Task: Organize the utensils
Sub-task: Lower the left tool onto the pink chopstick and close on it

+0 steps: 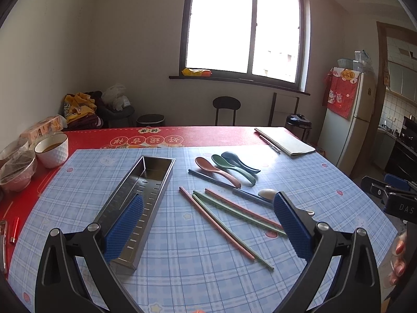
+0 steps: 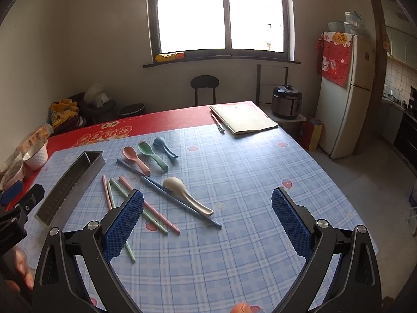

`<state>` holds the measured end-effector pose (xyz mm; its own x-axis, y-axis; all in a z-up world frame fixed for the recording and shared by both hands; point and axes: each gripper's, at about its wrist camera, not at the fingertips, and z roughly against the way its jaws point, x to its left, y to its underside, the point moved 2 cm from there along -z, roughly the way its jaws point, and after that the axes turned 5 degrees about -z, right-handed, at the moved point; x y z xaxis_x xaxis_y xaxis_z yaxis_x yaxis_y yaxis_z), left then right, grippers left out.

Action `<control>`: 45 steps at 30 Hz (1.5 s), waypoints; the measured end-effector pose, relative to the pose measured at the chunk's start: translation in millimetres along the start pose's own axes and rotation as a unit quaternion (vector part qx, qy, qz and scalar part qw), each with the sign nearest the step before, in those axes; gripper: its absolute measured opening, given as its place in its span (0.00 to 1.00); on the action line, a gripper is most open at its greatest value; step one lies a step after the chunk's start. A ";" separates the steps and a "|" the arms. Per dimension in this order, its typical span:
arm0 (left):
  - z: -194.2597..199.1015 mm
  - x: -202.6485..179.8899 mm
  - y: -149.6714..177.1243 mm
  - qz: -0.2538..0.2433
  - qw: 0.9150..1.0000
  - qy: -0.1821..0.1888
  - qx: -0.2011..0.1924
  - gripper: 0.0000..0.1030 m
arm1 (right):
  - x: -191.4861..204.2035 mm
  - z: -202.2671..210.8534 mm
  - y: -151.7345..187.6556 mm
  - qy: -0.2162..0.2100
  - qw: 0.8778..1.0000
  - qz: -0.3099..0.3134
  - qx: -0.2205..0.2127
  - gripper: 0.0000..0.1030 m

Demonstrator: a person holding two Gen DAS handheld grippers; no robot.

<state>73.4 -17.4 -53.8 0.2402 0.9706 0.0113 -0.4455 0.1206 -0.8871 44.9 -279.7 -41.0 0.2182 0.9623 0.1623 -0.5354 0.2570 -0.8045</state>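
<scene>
A long steel utensil tray [image 1: 142, 200] [image 2: 70, 185] lies empty on the blue checked tablecloth. To its right lie a pink spoon [image 1: 217, 170] [image 2: 136, 159], a green spoon [image 1: 233, 169] [image 2: 153, 155] and a dark blue spoon [image 1: 241, 163] [image 2: 166, 148]. A cream spoon [image 2: 187, 195] [image 1: 267, 193] rests across dark blue chopsticks [image 2: 179, 200] [image 1: 224, 182]. Pink chopsticks [image 1: 216, 225] [image 2: 149, 204] and green chopsticks [image 1: 234, 232] [image 2: 121, 195] lie crossed in front. My left gripper [image 1: 208, 224] is open above tray and chopsticks. My right gripper [image 2: 208, 219] is open near the cream spoon.
A white bowl [image 1: 52, 150] [image 2: 35, 155] and covered dishes [image 1: 15, 167] stand at the table's left edge on the red mat. A notebook [image 1: 285, 140] [image 2: 243, 120] with a pen [image 2: 217, 122] lies at the far right corner. A fridge [image 2: 346, 91] and cooker [image 2: 286, 101] stand beyond.
</scene>
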 end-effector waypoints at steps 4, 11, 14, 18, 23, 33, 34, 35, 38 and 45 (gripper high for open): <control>-21.2 5.2 10.2 0.003 0.999 0.005 0.040 0.86 | -4.5 -19.5 -0.1 -0.030 1.000 0.000 -0.002 0.93; -61.7 -0.2 33.3 0.022 0.993 0.052 0.101 0.64 | -2.1 -65.0 3.0 -0.062 0.997 0.032 0.033 0.93; -75.6 -8.0 39.9 0.017 0.992 0.046 0.118 0.57 | -3.6 -86.9 4.9 -0.078 0.995 0.037 0.058 0.93; -104.4 -12.8 44.8 0.039 0.983 0.055 0.169 0.33 | -4.1 -122.1 5.3 -0.075 0.992 0.044 0.091 0.93; -147.2 -1.1 48.4 0.093 0.971 0.015 0.220 0.16 | -0.5 -154.9 4.5 -0.089 0.988 0.062 0.109 0.93; -186.1 7.8 53.4 0.155 0.955 -0.020 0.253 0.16 | 7.6 -177.7 2.5 -0.134 0.982 0.055 0.120 0.93; -188.0 7.1 51.9 0.152 0.955 -0.024 0.253 0.16 | 7.0 -178.4 3.3 -0.137 0.982 0.053 0.122 0.93; -190.4 5.9 50.7 0.149 0.955 -0.026 0.254 0.16 | 6.5 -179.1 3.8 -0.139 0.981 0.051 0.123 0.93; -196.1 2.3 48.2 0.133 0.958 -0.040 0.251 0.16 | 3.6 -179.1 3.8 -0.140 0.981 0.046 0.124 0.93; -199.4 -4.1 47.2 0.086 0.965 -0.063 0.240 0.09 | -0.8 -172.9 -0.2 -0.139 0.983 0.042 0.116 0.93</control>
<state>223.4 -57.2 -187.7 0.0333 0.9989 -0.0334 -0.8250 0.0086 -0.5651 186.0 -295.8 -139.8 -0.0476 0.9599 0.2764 -0.7200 0.1588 -0.6755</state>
